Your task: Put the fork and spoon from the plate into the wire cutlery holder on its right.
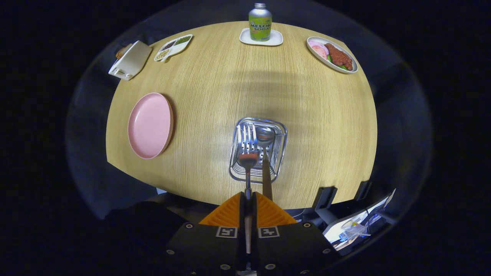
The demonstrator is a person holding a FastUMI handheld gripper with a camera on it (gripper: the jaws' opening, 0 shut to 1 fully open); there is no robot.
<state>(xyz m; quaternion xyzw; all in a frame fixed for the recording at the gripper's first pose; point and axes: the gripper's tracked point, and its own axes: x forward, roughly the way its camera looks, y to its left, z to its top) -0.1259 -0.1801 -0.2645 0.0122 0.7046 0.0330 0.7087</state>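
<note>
My gripper (248,195) is shut on the thin handle of the fork (247,145), which points away from me, tines down over the wire cutlery holder (279,153) seen from above. The fork's head lies inside the holder's rim; I cannot tell whether it touches the bottom. The spoon (265,136) stands in the same holder beside the fork, bowl down, its wooden handle leaning up toward my right finger. The pink plate (150,125) sits on the wooden table to the left of the holder, with nothing on it.
At the far edge stands a green soda bottle (260,23) on a white coaster. A plate of meat and vegetables (332,54) sits far right. A divided dish (173,46) and a white box (130,60) sit far left. Black stands and papers (356,226) lie below the table's near edge.
</note>
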